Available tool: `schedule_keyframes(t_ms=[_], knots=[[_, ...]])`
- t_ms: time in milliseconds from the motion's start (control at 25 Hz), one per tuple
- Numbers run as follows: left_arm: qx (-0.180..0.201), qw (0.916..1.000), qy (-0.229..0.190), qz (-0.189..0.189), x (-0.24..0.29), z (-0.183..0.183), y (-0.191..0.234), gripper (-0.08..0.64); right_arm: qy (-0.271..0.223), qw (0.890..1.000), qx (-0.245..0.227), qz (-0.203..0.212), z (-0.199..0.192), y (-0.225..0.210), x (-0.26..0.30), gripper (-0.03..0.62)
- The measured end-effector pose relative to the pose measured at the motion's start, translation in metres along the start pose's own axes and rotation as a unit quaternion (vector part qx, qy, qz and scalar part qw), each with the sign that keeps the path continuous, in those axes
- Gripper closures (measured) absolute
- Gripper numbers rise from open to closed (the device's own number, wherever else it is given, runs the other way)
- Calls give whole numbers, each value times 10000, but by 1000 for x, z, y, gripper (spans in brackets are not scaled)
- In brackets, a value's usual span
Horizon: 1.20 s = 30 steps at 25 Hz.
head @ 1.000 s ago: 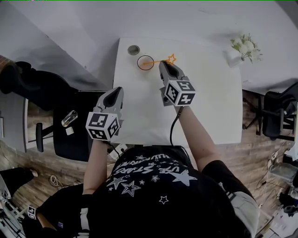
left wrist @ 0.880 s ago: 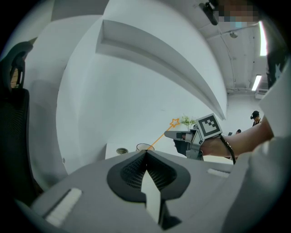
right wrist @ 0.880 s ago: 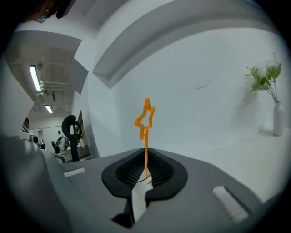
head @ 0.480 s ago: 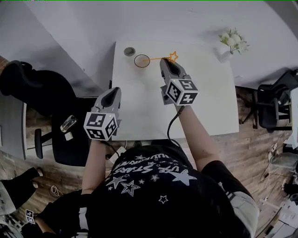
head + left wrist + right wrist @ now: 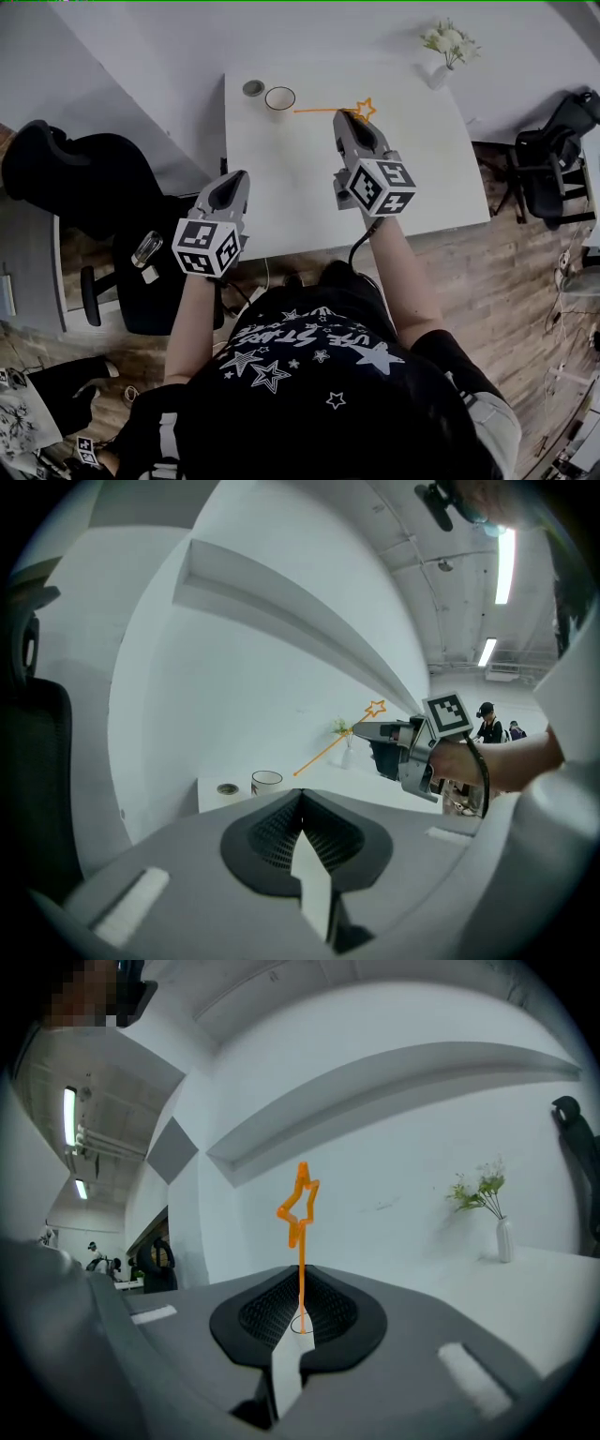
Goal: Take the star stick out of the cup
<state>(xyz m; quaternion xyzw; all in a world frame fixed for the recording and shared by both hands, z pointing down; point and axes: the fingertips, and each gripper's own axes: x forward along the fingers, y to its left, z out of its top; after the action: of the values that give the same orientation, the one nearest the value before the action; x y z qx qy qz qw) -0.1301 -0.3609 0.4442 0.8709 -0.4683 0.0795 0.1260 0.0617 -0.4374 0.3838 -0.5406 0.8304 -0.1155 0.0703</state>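
The right tool [image 5: 349, 116] is clenching its ribbed black pads on a thin orange stick [image 5: 323, 110] topped by an outlined star, holding it aslant above the smooth white worktop [image 5: 300, 187], star end higher and bare end just outside the rim of the round white cup [image 5: 279, 98]. The left tool [image 5: 238, 179] is hovering by the worktop's left edge, jaws pressed together on nothing

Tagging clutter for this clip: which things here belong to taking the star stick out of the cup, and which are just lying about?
Job in hand:
- star stick, pinched in the shut right gripper, out of the cup
- cup on the table

Lying about:
- small grey round object beside the cup
- vase of flowers
- black chair
- left gripper, shut and empty
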Motion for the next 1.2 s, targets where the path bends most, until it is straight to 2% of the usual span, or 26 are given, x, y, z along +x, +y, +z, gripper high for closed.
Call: schedule_keyframes(t_ms=[280,520,800,1200], knots=[[64,9999,-69,-67,-9,2,-24,557,53,10000,73,-21,-5,-3,-36,561],[-42,10000,10,-68,-12,-6,-59,557,99,9996,247,6,-1,-15,-74,561],[41,9999,43,-91,-26,-22,-110,557,230,9995,207,57,-5,-22,-132,561],[71,10000,-33,-3,-64,-34,-160,557,325,9989,98,317,-8,-5,-195,561]])
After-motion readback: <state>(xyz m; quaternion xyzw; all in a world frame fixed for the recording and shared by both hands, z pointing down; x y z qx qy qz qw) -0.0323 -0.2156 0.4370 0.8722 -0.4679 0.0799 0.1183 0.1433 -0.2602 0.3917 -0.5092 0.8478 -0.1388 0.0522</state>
